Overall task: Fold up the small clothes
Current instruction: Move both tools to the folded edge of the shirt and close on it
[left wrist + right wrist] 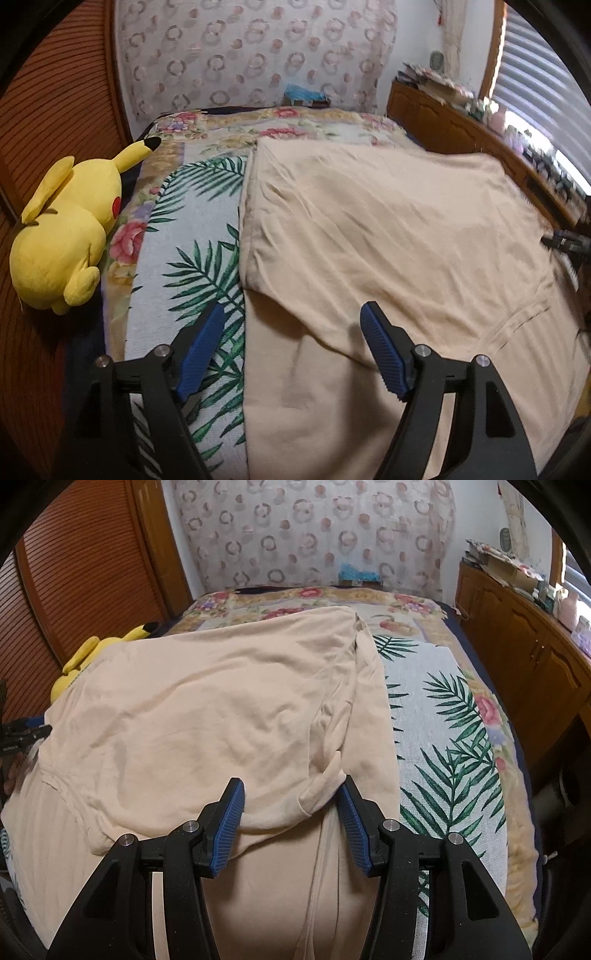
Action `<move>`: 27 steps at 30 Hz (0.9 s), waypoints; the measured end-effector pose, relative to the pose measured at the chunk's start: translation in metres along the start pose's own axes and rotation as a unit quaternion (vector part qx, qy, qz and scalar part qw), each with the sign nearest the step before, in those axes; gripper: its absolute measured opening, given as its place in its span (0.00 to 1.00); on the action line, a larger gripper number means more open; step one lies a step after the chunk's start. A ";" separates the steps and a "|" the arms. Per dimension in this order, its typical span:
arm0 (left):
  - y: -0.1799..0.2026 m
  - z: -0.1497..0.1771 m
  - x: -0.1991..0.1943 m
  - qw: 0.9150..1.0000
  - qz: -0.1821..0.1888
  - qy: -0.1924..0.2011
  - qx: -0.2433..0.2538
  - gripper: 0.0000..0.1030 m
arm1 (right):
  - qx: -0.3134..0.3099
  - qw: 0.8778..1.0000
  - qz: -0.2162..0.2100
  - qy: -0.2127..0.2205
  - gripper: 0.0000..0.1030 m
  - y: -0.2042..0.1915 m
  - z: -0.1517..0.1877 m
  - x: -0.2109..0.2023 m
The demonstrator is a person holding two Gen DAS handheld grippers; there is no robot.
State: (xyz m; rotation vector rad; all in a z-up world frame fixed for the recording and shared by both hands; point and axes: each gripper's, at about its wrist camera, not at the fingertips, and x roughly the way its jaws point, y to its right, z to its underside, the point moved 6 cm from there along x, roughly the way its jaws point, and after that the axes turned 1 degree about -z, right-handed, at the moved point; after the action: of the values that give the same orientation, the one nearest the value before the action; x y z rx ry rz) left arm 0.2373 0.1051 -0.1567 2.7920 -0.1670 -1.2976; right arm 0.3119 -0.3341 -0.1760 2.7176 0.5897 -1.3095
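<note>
- Floral bedspread [192, 236] carries a beige garment [388, 236], folded over, long axis running toward the far edge.
- Left gripper [291, 339] gapes empty; right gripper [291, 805] spread around a fold.

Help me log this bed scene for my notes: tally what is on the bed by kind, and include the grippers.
Peach garment: 1
Yellow plush toy: 1
Leaf-and-flower bedspread: 1
Grippers, both open: 2, left gripper and right gripper
Total: 5
</note>
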 end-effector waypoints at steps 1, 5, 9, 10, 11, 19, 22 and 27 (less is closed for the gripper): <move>-0.001 -0.002 -0.005 1.000 0.000 0.008 -0.008 0.74 | -0.002 1.000 0.002 -0.001 0.51 0.000 0.000 0.000; 0.000 -0.006 -0.019 0.999 0.026 0.020 -0.033 0.74 | -0.005 1.000 0.005 -0.001 0.51 0.003 0.000 0.000; -0.002 -0.006 -0.021 0.998 0.034 0.019 -0.043 0.64 | -0.006 1.000 0.006 -0.001 0.51 0.003 0.000 0.000; -0.003 -0.005 -0.020 0.998 0.035 0.016 -0.045 0.58 | -0.005 1.000 0.006 -0.001 0.51 0.003 0.000 0.000; -0.003 -0.003 -0.018 0.998 0.036 0.011 -0.048 0.55 | -0.006 1.000 0.006 -0.001 0.51 0.003 0.000 0.000; 0.001 0.003 0.002 0.997 0.048 -0.018 -0.058 0.38 | -0.007 1.000 0.008 -0.002 0.51 0.002 0.000 0.000; 0.002 0.001 0.007 0.997 0.048 -0.022 -0.056 0.37 | -0.007 1.000 0.008 -0.002 0.51 0.004 0.001 0.000; 0.002 -0.008 0.014 0.997 0.046 -0.023 -0.055 0.37 | -0.007 1.000 0.008 -0.002 0.51 0.003 0.001 0.000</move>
State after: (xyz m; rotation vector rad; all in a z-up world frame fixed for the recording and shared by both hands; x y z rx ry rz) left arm 0.2526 0.1018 -0.1617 2.6329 -0.2158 -1.3093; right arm 0.3122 -0.3374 -0.1765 2.7023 0.5732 -1.3007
